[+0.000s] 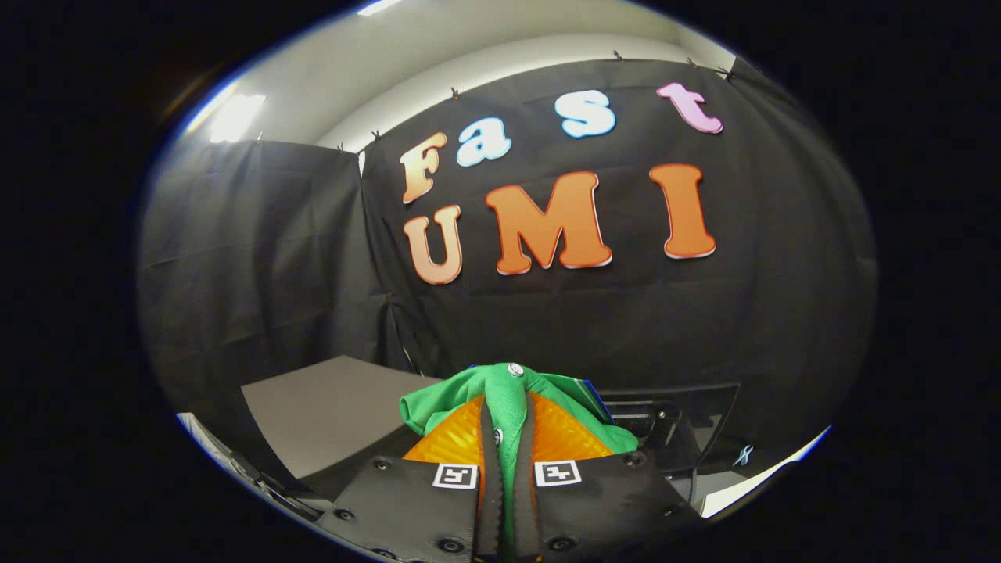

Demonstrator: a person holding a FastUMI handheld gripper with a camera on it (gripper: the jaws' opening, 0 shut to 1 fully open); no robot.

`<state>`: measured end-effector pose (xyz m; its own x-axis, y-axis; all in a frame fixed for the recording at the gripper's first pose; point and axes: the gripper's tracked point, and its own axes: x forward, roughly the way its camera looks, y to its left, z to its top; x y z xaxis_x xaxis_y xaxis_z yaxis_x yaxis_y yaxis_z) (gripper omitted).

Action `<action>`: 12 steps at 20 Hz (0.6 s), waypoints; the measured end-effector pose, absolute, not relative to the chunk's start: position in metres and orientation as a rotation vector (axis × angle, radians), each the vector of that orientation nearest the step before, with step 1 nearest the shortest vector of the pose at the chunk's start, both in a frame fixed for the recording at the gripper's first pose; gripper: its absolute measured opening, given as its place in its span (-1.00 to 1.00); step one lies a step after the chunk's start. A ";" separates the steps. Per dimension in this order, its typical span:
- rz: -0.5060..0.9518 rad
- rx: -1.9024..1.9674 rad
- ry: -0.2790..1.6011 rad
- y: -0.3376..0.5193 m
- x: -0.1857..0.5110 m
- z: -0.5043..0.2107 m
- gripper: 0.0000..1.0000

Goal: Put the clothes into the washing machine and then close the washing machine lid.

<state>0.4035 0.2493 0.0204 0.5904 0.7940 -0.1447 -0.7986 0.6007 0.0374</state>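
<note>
To the left I saw a grey table (328, 407). My gripper (507, 446) was closed narrow on the green garment (500, 391), both fingers pressing it between them. To the right stood a dark machine (672, 422), beyond the fingers.

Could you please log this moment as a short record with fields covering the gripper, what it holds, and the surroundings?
gripper: gripper shut on green garment, both fingers pressing a strip of cloth between them
held item: green garment, bunched over and just ahead of the fingertips, a small button showing at its top
left of the fingers: grey flat surface
right of the fingers: dark glossy panel, possibly the washing machine lid; cannot tell for sure
beyond: black cloth wall
task state: garment lifted, not yet in the machine
</note>
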 end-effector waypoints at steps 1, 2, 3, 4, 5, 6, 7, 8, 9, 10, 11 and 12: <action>0.936 -0.054 0.174 0.254 0.407 0.002 -0.73; 0.941 -0.075 0.192 0.256 0.411 -0.018 -0.73; 0.940 -0.097 0.223 0.258 0.416 -0.040 -0.73; 0.941 -0.117 0.260 0.256 0.418 -0.062 -0.73; 0.937 -0.136 0.303 0.257 0.422 -0.082 -0.73; 0.936 -0.152 0.343 0.258 0.425 -0.104 -0.73; 0.931 -0.168 0.382 0.259 0.430 -0.124 -0.73; 0.930 -0.181 0.419 0.268 0.437 -0.137 -0.73; 0.919 -0.194 0.456 0.272 0.443 -0.151 -0.73; 0.904 -0.210 0.495 0.266 0.446 -0.169 -0.73; 0.879 -0.222 0.527 0.261 0.451 -0.186 -0.73; 0.845 -0.229 0.556 0.250 0.458 -0.205 -0.73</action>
